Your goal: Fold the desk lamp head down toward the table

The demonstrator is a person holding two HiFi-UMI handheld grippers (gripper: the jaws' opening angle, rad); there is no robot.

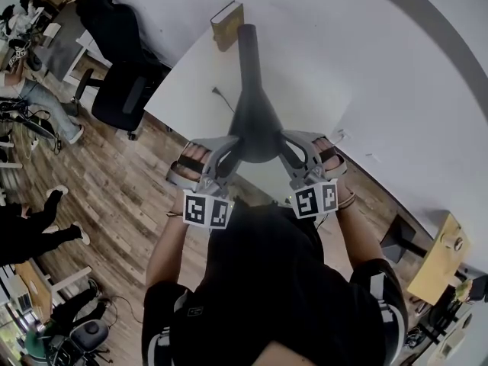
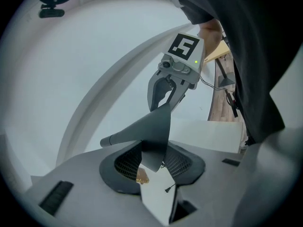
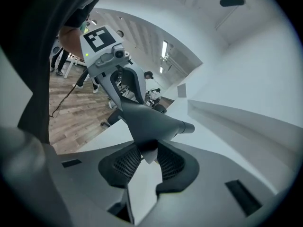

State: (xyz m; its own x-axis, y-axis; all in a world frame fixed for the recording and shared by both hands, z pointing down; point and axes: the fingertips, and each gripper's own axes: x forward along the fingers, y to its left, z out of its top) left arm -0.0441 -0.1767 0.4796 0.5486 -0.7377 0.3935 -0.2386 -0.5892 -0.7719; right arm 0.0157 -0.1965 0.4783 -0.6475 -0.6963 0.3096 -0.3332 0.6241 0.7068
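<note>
The dark grey desk lamp head (image 1: 255, 124) flares out wide below its neck (image 1: 248, 52), above the white table (image 1: 191, 82). My left gripper (image 1: 229, 147) holds the head's left rim and my right gripper (image 1: 286, 145) holds its right rim. In the left gripper view the thin edge of the lamp head (image 2: 149, 126) runs down between the ribbed pads (image 2: 130, 164) of the left gripper (image 2: 151, 162), and the right gripper (image 2: 165, 89) clamps the far side. The right gripper view mirrors this: the lamp head (image 3: 147, 119) sits in the right gripper (image 3: 144, 162), opposite the left gripper (image 3: 125, 86).
A brown book (image 1: 226, 24) lies at the table's far end by the lamp's base. A dark plug with cord (image 1: 221, 96) lies on the table left of the lamp. A black office chair (image 1: 122, 90) stands left of the table on the wood floor. People are at far left.
</note>
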